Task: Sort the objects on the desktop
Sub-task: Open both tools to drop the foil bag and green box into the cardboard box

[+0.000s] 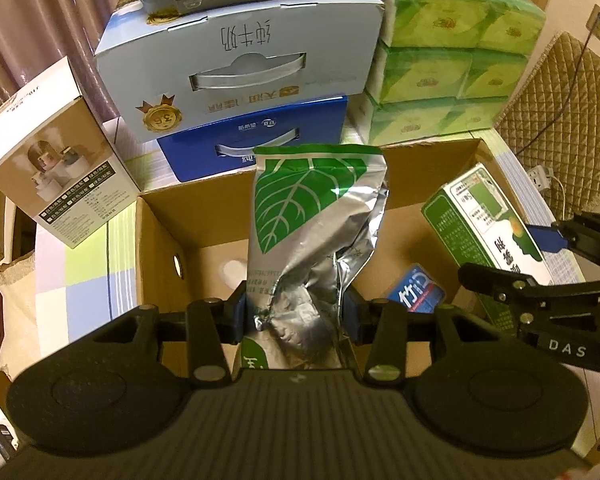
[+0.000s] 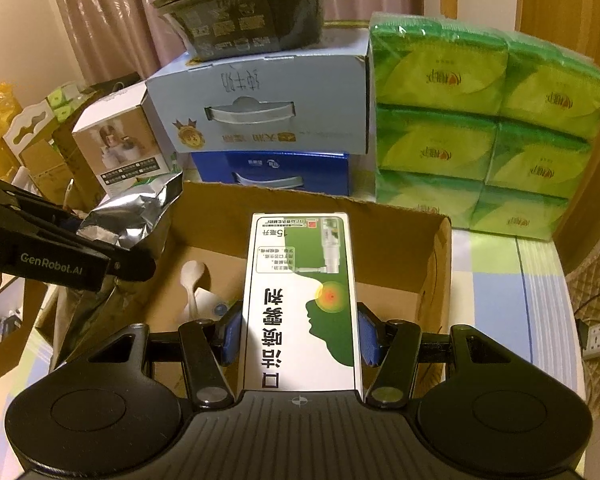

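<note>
The left claw (image 1: 296,312) squeezes a crinkly silver bag with a green leaf (image 1: 308,216) on it; its blue pads press on both sides of the bag, and the bag stands up over the open cardboard box (image 1: 160,232); the right claw (image 2: 300,336) pinches a green and white spray box (image 2: 300,300) by its two long sides, and that box also hangs over the cardboard box.

Inside the cardboard box lie a white plastic spoon (image 2: 192,280) and a small blue packet (image 1: 416,286); the cardboard box sits on a tabletop with a checked cloth (image 2: 500,280).

Behind it is a dark blue carton (image 1: 260,140), with a pale blue milk carton (image 1: 240,72) stacked on top; a black noodle bowl (image 2: 252,20) sits on top of that; to the right stands a big pack of green tissue packs (image 2: 480,128); to the left is a white and brown box with a picture on it (image 1: 56,156).
</note>
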Action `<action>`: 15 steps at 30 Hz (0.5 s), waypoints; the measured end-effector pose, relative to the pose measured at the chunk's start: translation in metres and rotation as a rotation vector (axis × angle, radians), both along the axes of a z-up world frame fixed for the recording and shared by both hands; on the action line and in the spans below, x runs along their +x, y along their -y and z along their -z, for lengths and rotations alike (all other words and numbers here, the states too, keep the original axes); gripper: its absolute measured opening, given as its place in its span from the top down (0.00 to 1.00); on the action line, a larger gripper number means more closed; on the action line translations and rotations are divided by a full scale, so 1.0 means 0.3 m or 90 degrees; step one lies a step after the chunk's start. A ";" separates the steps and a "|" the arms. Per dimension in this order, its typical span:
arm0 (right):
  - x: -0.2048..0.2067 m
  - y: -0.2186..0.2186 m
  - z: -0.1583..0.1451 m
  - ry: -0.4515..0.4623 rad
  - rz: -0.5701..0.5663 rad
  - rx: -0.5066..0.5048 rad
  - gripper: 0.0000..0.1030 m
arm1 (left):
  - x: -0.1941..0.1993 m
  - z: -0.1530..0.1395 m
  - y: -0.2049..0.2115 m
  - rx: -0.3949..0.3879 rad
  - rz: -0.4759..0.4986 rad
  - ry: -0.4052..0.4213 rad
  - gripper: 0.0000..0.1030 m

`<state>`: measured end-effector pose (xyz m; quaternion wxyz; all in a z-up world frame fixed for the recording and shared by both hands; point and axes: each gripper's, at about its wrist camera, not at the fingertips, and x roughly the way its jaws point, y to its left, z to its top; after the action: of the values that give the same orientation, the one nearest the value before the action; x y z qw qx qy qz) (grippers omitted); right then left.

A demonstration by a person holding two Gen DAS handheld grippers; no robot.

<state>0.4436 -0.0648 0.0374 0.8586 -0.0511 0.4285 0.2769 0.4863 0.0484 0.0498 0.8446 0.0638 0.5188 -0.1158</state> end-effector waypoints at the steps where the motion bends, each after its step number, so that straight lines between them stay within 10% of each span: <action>1: 0.004 0.000 0.005 -0.002 0.001 -0.001 0.49 | 0.008 0.009 0.000 -0.003 -0.001 -0.003 0.60; 15: 0.036 -0.002 0.067 -0.021 0.014 0.001 0.49 | 0.036 0.066 -0.022 -0.037 -0.019 -0.009 0.56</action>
<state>0.4544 -0.0644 0.0175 0.8545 -0.0412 0.4425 0.2689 0.4971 0.0551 0.0298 0.8441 0.0306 0.5219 -0.1188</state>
